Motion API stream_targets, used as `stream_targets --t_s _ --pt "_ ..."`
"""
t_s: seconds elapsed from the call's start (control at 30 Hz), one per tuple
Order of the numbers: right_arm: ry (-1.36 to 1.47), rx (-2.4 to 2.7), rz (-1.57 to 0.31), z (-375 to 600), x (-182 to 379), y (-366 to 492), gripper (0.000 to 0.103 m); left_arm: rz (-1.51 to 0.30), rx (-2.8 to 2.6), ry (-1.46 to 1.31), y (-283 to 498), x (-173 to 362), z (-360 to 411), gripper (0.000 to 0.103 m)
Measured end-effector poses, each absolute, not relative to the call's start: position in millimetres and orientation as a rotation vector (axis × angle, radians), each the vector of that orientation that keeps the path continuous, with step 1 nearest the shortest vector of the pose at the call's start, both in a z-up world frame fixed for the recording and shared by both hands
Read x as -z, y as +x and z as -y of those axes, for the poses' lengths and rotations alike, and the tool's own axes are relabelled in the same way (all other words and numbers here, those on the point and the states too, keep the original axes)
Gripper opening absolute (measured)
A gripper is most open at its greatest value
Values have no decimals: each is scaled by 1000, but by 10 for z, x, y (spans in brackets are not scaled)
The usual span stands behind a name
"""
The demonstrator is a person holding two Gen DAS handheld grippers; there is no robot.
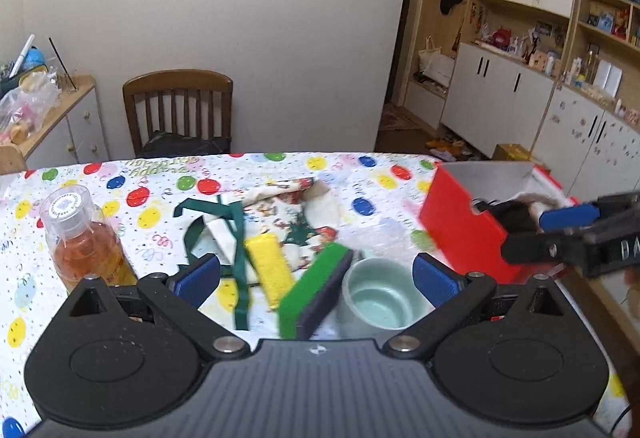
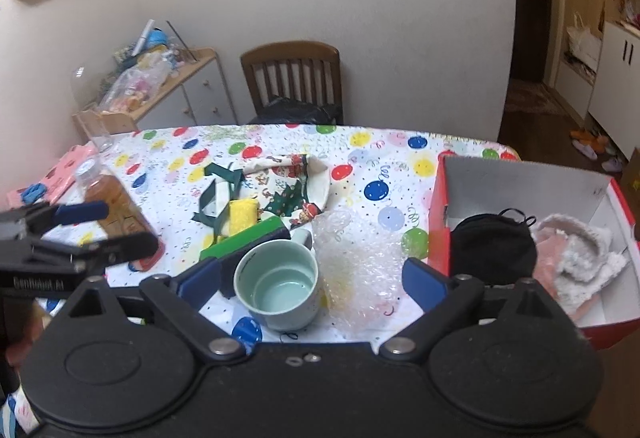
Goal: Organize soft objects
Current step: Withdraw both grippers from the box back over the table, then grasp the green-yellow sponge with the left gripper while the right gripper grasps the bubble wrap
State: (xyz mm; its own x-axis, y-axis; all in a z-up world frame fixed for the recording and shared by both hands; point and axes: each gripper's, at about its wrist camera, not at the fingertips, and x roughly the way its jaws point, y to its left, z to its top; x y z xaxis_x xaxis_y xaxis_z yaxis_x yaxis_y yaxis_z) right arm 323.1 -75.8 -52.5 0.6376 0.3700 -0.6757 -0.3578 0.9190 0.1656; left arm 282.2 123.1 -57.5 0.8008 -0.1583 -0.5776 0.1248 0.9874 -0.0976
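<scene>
A Christmas-print cloth bag with green straps [image 1: 288, 222] [image 2: 288, 183] lies mid-table. A yellow sponge [image 1: 269, 265] [image 2: 242, 213] and a green-topped sponge [image 1: 316, 292] [image 2: 248, 234] lie on it. Bubble wrap [image 2: 356, 258] lies beside a pale green mug [image 2: 278, 284] [image 1: 378, 298]. A red box [image 2: 438, 213] [image 1: 460, 226] at the right holds a black soft item [image 2: 494, 244] and a pink-white fluffy item [image 2: 576, 254]. My left gripper [image 1: 316, 276] is open above the sponges. My right gripper [image 2: 312, 282] is open above the mug, empty.
A bottle of amber liquid [image 1: 82, 238] [image 2: 116, 201] stands at the left. The table has a balloon-print cloth [image 1: 360, 165]. A wooden chair [image 1: 178, 109] stands behind the table. A pink item [image 2: 60, 173] lies at the far left edge.
</scene>
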Motion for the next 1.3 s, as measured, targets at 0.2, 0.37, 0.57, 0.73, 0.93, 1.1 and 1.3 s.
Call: stream_targets --t_s 0.2,0.37,0.57,0.73,0.93,1.1,1.3 --pt "6 -357 -857 584 771 3573 83 -643 139 12 3001 897 -1326 103" --pt "4 -323 -911 498 943 3834 76 -675 135 27 3131 1144 -1371 103" --pt "-16 -305 -945 342 1131 4118 70 -713 114 33 3319 1378 -1417 103" --pt "19 -300 -997 284 1304 4332 60 -736 118 35 3426 1514 -1435 102" --pt "79 -301 -1031 292 1415 4492 51 -748 146 15 3506 1600 -1439 99" --pt "122 -295 -1029 321 1456 4557 47 -765 166 2 3590 1680 -1422 87" --pt "213 -274 -1067 427 1558 4665 37 -781 202 -24 3677 1730 -1402 74"
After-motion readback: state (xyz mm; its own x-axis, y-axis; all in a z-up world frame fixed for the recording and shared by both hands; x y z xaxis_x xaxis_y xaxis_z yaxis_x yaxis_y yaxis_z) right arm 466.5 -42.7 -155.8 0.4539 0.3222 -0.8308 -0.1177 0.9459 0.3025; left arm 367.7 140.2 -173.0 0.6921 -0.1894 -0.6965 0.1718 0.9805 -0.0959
